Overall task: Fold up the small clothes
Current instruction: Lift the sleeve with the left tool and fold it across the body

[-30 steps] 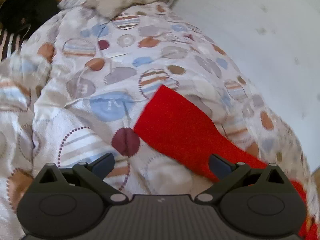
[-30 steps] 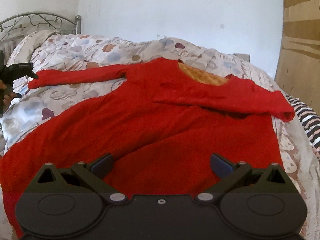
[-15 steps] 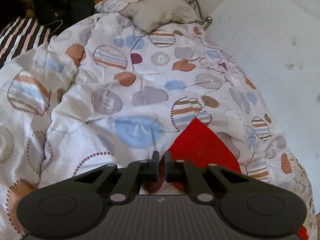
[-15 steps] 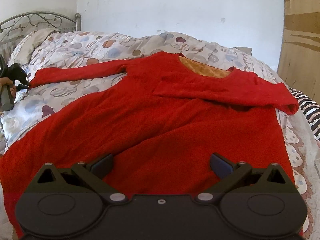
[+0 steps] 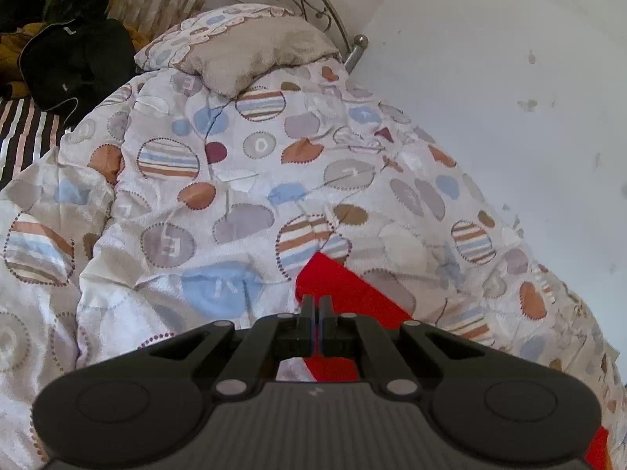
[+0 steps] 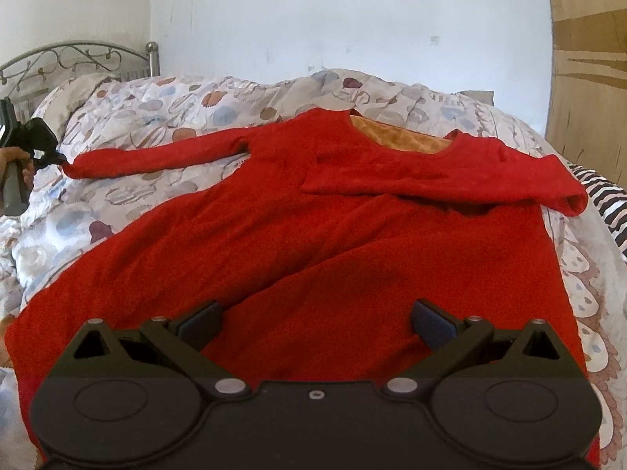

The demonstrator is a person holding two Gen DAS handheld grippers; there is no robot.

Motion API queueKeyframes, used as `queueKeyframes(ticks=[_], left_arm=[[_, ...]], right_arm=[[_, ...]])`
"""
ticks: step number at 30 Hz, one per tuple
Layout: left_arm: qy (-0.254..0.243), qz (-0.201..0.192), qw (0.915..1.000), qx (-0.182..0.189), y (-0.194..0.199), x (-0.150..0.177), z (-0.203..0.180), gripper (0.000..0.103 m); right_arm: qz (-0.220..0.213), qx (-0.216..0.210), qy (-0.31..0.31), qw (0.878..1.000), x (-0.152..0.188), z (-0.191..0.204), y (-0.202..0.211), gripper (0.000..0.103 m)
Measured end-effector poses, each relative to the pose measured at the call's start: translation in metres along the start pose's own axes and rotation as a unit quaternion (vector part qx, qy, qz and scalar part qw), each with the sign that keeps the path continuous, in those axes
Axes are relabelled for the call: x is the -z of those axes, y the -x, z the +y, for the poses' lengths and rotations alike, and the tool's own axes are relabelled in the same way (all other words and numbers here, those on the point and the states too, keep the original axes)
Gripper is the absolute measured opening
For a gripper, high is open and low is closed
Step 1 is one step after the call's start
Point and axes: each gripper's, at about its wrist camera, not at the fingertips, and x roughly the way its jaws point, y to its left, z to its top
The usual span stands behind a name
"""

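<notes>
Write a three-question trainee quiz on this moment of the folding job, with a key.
1. True or false: the left gripper is shut on the cuff of the red garment's outstretched sleeve.
2. Which sleeve already lies folded across the chest? A) the one on the right of the right wrist view B) the one on the left of that view C) neither
3. Fill in: the right gripper hovers over the garment's lower part with its jaws ____.

Key: 1 true; 2 A; 3 open.
</notes>
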Motion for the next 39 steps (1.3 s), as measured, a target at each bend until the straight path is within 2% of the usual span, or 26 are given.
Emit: queueKeyframes(ticks=[2,5,7,9,10,12,15,17,18,19,22,25,29,32,35,37,39], left_arm=[[-0.002,0.015,0.9998,-0.009,-0.004,0.001,0.000,0.000],[0.006,0.041,0.9990,-0.019,-0.012,0.006,0.006,0.016],[0.034,0.047,0.9983,-0.010,-0.014,0.010,0.015,0.057],[0.069,0.050,0.9963,-0.002,-0.013,0.016,0.024,0.070],[0.087,0.056,0.9946,0.009,-0.014,0.019,0.028,0.070],[0.110,0.070,0.9912,0.025,-0.020,0.023,0.032,0.070],[0.124,0.061,0.9902,0.024,-0.028,0.026,0.030,0.067],[0.124,0.045,0.9912,0.018,-0.029,0.027,0.026,0.043],[0.121,0.039,0.9918,0.008,-0.029,0.027,0.023,0.023],[0.118,0.032,0.9925,-0.002,-0.028,0.027,0.021,0.019],[0.096,0.008,0.9953,0.001,-0.020,0.024,0.013,0.013],[0.038,-0.028,0.9988,0.014,-0.007,0.018,-0.006,0.011],[-0.025,-0.068,0.9956,0.059,0.015,0.004,-0.047,0.011],[-0.091,-0.096,0.9862,0.100,0.037,-0.003,-0.092,0.011],[-0.161,-0.123,0.9688,0.143,0.066,0.002,-0.145,0.011],[-0.187,-0.130,0.9572,0.178,0.085,0.008,-0.179,0.011],[-0.208,-0.132,0.9437,0.220,0.105,0.017,-0.212,0.011]], right_arm=[[-0.002,-0.003,-0.004,1.000,0.000,-0.001,0.001,0.103],[-0.004,-0.004,-0.008,1.000,0.000,-0.002,0.001,0.103],[-0.005,-0.005,-0.009,1.000,0.001,-0.001,0.001,0.103],[-0.004,-0.005,-0.009,1.000,0.001,-0.001,0.001,0.103],[-0.004,-0.005,-0.009,1.000,0.001,-0.001,0.001,0.103],[-0.004,-0.005,-0.008,1.000,0.001,-0.001,0.001,0.103],[-0.002,-0.003,-0.007,1.000,0.001,-0.001,0.001,0.103],[-0.002,-0.003,-0.007,1.000,0.001,-0.001,0.001,0.103],[-0.002,-0.003,-0.007,1.000,0.001,-0.001,0.001,0.103],[-0.001,-0.004,-0.007,1.000,0.001,-0.001,0.000,0.103],[0.000,-0.004,-0.007,1.000,0.001,0.000,0.000,0.103],[-0.002,-0.004,-0.007,1.000,0.001,-0.001,0.001,0.103],[-0.007,-0.005,-0.011,1.000,0.002,-0.002,0.001,0.103],[-0.018,-0.009,-0.019,1.000,0.003,-0.004,0.005,0.103],[-0.041,-0.022,-0.030,0.998,-0.001,-0.008,0.018,0.103],[-0.060,-0.031,-0.036,0.997,-0.006,-0.012,0.031,0.103],[-0.076,-0.020,-0.040,0.996,-0.008,-0.018,0.045,0.103]])
